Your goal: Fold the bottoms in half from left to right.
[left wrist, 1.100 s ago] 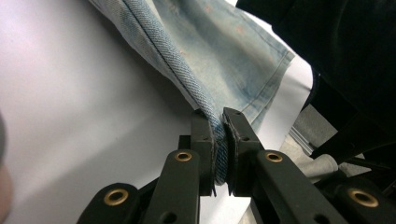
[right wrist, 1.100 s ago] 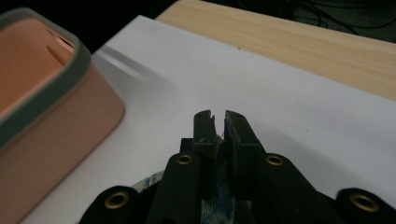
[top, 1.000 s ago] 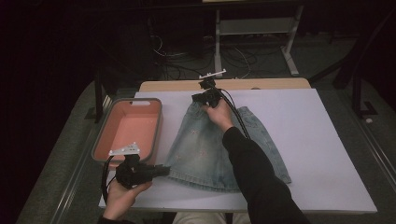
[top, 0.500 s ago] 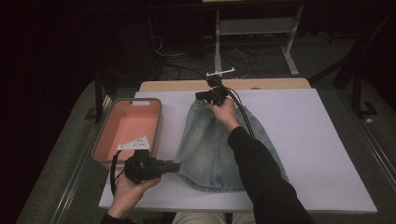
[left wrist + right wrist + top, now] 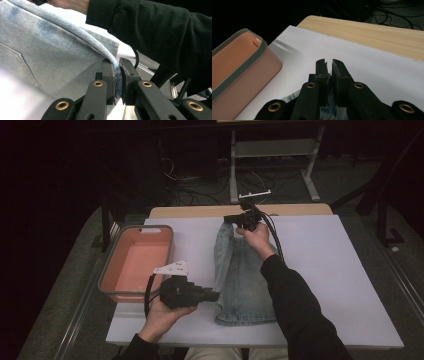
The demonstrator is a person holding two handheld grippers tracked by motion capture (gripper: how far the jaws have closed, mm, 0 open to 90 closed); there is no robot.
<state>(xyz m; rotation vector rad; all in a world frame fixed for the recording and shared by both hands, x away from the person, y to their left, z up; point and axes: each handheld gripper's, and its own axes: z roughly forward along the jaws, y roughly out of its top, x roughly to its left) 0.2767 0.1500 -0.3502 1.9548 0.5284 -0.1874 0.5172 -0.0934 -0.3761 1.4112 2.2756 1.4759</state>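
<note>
Denim garment (image 5: 242,275) lies folded lengthwise near the middle of the white counter (image 5: 350,270), right of the pink bin (image 5: 131,265). Left hand-held gripper (image 5: 214,295), at the near left edge of the denim, has its jaws clamped on the hem, cloth pinched between the pads (image 5: 110,77). Right hand-held gripper (image 5: 231,219) at the far end is closed on the denim's far edge, a strip of fabric (image 5: 325,110) caught between its jaws.
</note>
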